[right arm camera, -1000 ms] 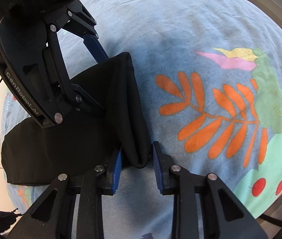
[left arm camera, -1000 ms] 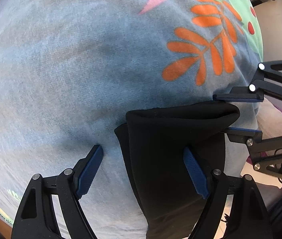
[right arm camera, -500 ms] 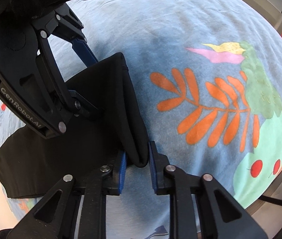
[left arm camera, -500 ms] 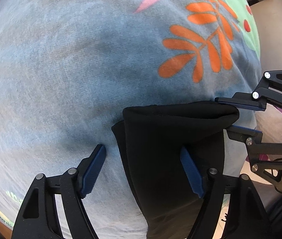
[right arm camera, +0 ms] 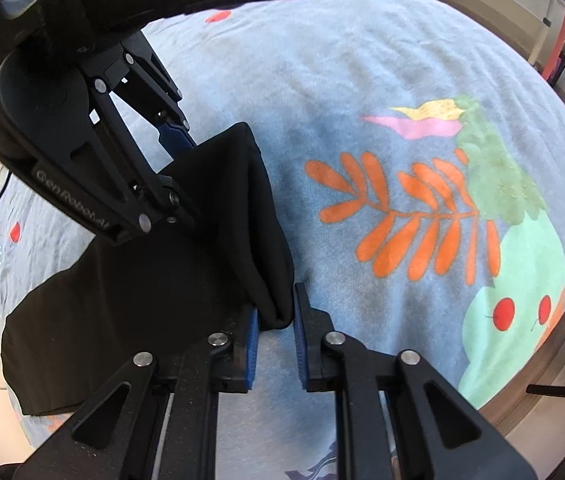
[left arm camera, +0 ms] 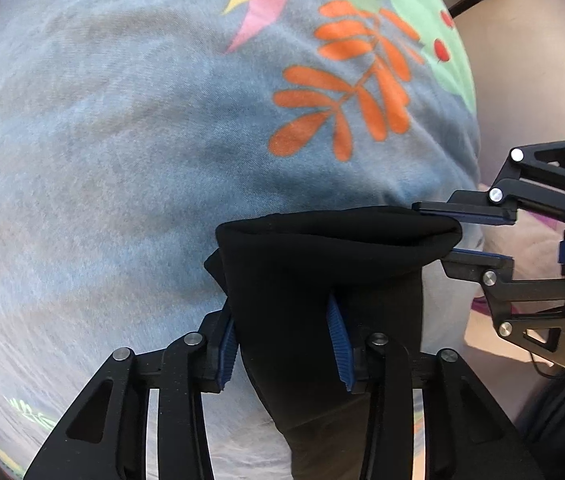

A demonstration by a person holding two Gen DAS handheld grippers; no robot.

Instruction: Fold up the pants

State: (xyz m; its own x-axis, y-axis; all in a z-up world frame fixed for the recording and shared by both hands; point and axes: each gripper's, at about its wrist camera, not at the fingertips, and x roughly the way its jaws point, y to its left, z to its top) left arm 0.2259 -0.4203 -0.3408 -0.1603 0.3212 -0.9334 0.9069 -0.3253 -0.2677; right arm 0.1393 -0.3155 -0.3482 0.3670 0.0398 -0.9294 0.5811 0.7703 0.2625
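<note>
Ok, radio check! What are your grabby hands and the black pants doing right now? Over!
Left gripper shut on pants. Right gripper shut on the same folded edge. Rest of the pants lies on the blue cloth. Nothing in the way.

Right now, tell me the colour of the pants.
Plain black pants, clearest in the right wrist view.

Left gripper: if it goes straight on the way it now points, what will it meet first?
The pants. The left gripper has the black fabric between its fingers, so the cloth is already in its path. Beyond the fold lies the blue printed cloth; depth there is unclear.
</note>
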